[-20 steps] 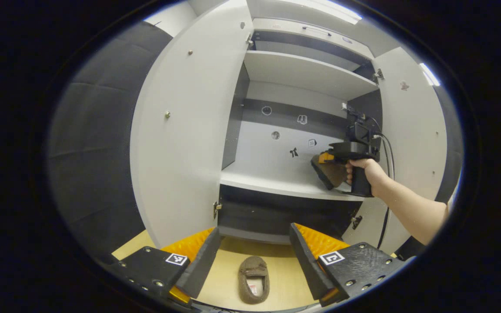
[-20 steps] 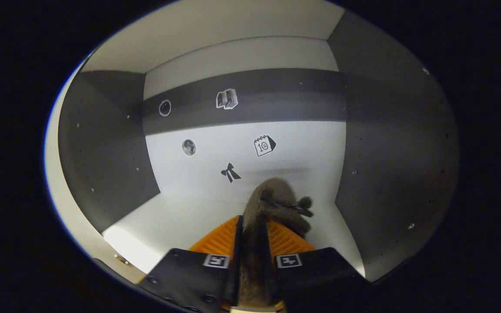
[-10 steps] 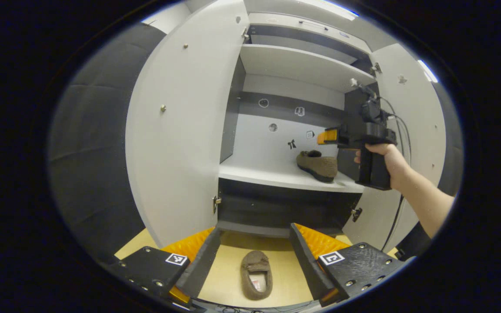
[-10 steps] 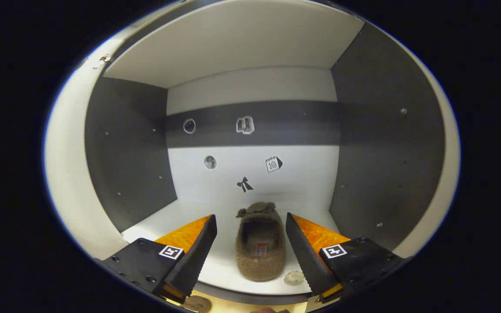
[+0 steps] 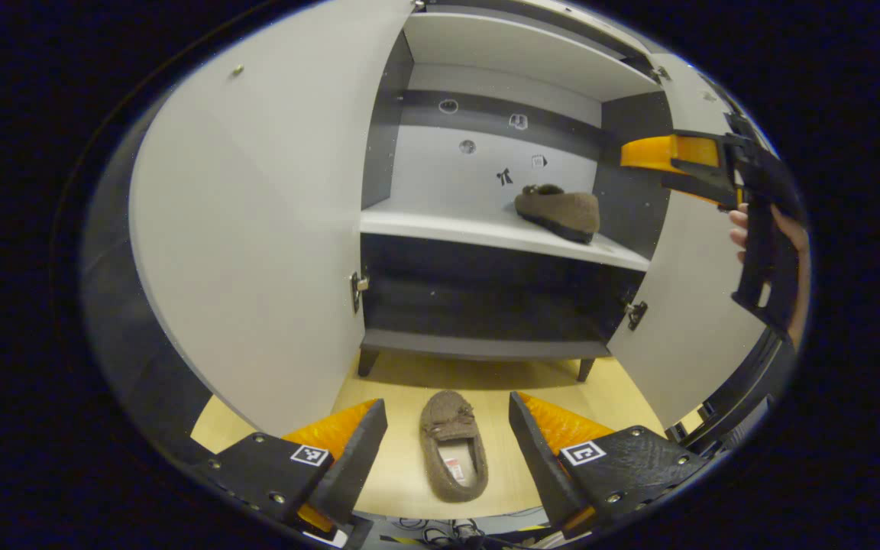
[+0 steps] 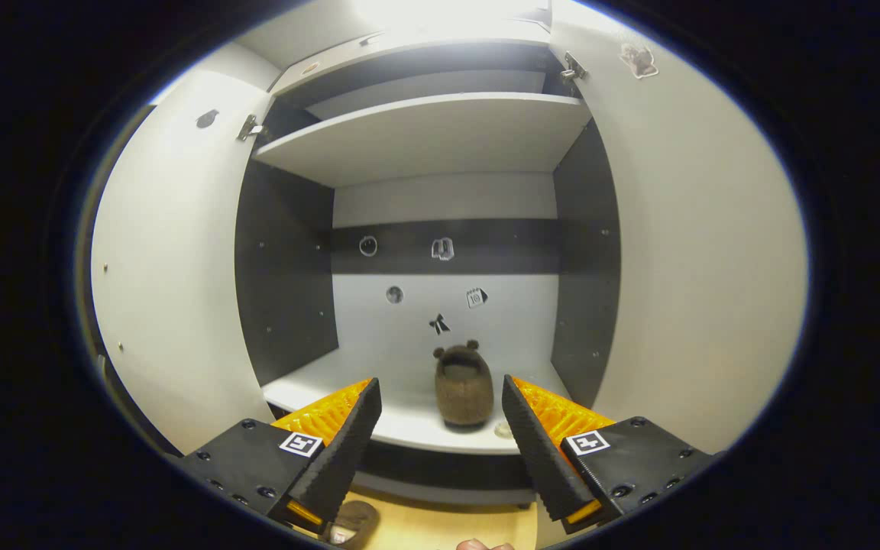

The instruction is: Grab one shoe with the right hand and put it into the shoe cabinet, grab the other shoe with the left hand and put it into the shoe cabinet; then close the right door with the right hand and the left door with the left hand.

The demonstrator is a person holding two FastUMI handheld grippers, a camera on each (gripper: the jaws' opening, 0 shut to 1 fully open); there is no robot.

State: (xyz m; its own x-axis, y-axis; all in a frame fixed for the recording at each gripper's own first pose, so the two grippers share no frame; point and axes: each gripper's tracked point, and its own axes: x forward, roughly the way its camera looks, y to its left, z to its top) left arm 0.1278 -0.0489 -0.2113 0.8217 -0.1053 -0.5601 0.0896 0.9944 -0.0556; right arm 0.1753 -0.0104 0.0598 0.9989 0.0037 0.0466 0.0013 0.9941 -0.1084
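One brown slipper (image 5: 560, 211) lies on the cabinet's middle shelf (image 5: 440, 223), right side; the right gripper view has this slipper (image 6: 464, 386) heel-first on the shelf (image 6: 318, 382). The other slipper (image 5: 452, 445) lies on the wooden floor (image 5: 402, 473), toe toward the cabinet, between the fingers of my left gripper (image 5: 446, 426), which is open and above it. My right gripper (image 6: 441, 416) is open and empty, well back from the shelf. The left gripper view has the right gripper (image 5: 688, 164) at the far right, held by a hand (image 5: 745, 229).
Both cabinet doors stand open: the left door (image 5: 257, 221) and the right door (image 5: 703, 305) in the left gripper view, and likewise the left door (image 6: 173, 283) and right door (image 6: 684, 260) in the right gripper view. An upper shelf (image 6: 425, 134) sits above. Cables (image 5: 448, 527) lie at the floor's near edge.
My right gripper opened, left the slipper on the shelf and drew back out of the cabinet. My left gripper dropped lower toward the slipper on the floor.
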